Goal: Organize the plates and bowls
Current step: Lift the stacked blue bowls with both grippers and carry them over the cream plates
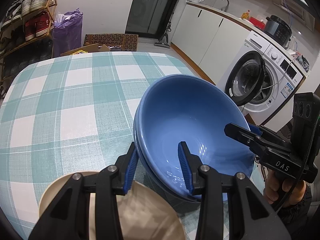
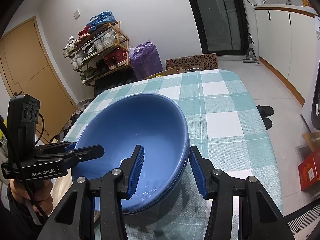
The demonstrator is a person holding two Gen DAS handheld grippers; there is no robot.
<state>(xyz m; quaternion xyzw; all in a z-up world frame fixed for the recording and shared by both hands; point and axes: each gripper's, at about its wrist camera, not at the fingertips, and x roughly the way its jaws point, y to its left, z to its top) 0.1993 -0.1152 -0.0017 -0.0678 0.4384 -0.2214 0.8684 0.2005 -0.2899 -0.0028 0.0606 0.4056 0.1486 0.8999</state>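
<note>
Two blue bowls (image 1: 186, 120), nested one in the other, hang tilted just above the checked tablecloth (image 1: 70, 100). My left gripper (image 1: 158, 146) clamps their near-left wall, with one pad outside and one inside. On the opposite side, my right gripper (image 2: 166, 148) straddles the wall of the blue bowls (image 2: 136, 124) the same way and is shut on it. Each gripper shows in the other's view: the right gripper (image 1: 240, 129) at the bowls' right rim, the left gripper (image 2: 86, 148) at their left rim. Under my left gripper a beige plate (image 1: 60, 186) lies on the cloth.
The table's right edge (image 2: 266, 140) drops to a tiled floor with black slippers (image 2: 265, 114) and a red box (image 2: 310, 170). A washing machine (image 1: 260, 80) stands with its door open to the right. Beyond the table are a shoe rack (image 2: 98, 50) and cardboard boxes (image 1: 112, 42).
</note>
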